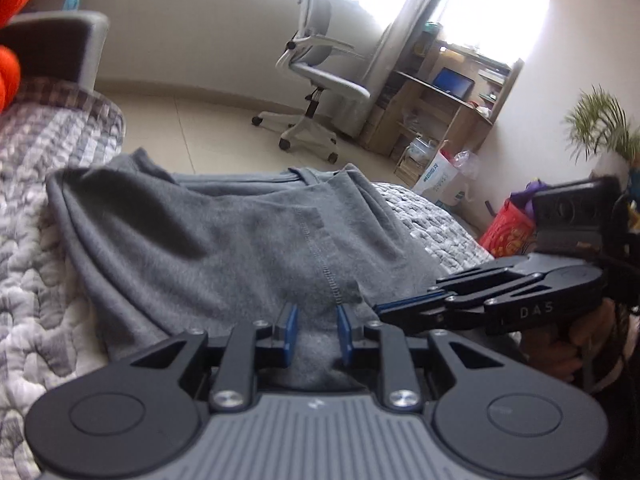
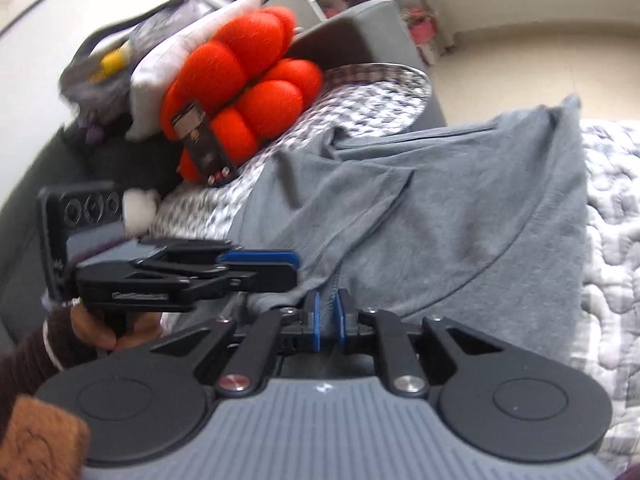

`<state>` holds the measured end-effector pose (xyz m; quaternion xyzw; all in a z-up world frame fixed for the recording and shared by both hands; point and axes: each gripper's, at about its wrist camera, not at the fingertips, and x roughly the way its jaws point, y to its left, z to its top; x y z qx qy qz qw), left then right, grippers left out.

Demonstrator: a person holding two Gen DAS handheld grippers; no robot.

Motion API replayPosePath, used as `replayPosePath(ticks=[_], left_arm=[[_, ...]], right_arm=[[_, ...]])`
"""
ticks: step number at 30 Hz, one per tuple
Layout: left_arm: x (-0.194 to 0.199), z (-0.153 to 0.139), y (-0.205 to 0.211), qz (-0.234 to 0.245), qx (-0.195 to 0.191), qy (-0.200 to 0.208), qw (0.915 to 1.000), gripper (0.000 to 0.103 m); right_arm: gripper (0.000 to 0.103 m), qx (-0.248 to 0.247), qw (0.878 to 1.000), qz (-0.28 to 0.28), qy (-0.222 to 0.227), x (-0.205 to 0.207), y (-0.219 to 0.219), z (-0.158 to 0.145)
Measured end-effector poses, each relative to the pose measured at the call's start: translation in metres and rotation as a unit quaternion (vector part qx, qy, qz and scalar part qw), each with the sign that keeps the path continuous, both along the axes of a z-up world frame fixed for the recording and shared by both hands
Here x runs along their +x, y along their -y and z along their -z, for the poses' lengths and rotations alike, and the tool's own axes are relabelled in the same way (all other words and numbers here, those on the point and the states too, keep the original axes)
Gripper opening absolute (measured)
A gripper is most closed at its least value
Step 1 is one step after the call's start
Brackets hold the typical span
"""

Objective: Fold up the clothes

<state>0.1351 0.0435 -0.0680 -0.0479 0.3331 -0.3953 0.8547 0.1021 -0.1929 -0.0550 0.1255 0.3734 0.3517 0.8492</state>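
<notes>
**Grey garment pinched at its near edge by both grippers, on the bed**

Containers: a white bag stands on the floor by the wooden shelf unit, stuffed with crumpled items that are too small to identify. A red bag sits just beyond the bed corner, purple material showing at its top.

Garment: the grey garment lies spread on the quilted bedspread, loosely rumpled, a stitched seam running toward the near edge. An orange plush cushion rests on the bed beyond it.

Jaws: the left gripper has its jaws narrowly parted, a bunch of grey fabric packed between the blue pads and gripped there. The right gripper has its jaws closer together, a thin fold of the garment's edge at the seam clamped between them. The two grippers sit just beside each other at the same near edge. A hand in a brown sleeve holds the left gripper's handle.
</notes>
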Motion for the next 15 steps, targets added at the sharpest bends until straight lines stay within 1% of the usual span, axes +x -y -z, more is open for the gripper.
replayPosePath(ticks=[2,6,8,10,15], left_arm=[[-0.004,-0.003,0.005,0.002,0.014,0.014,0.9998,0.022],[-0.007,-0.007,0.007,0.005,0.007,0.013,0.9999,0.022],[-0.007,-0.004,0.011,0.014,0.022,0.016,0.9995,0.022],[-0.010,-0.006,0.015,0.016,0.036,0.027,0.9989,0.022],[-0.005,-0.020,0.004,-0.005,0.018,0.035,0.9992,0.022]], right_arm=[[0.015,-0.015,1.000,-0.009,0.010,-0.004,-0.003,-0.002],[0.015,-0.028,0.999,-0.027,0.013,-0.010,-0.006,-0.007],[0.015,-0.027,0.999,-0.030,0.010,-0.012,-0.005,-0.008],[0.015,-0.025,0.999,-0.033,0.006,-0.014,-0.004,-0.009],[0.015,-0.013,1.000,-0.013,0.021,-0.017,0.006,-0.018]])
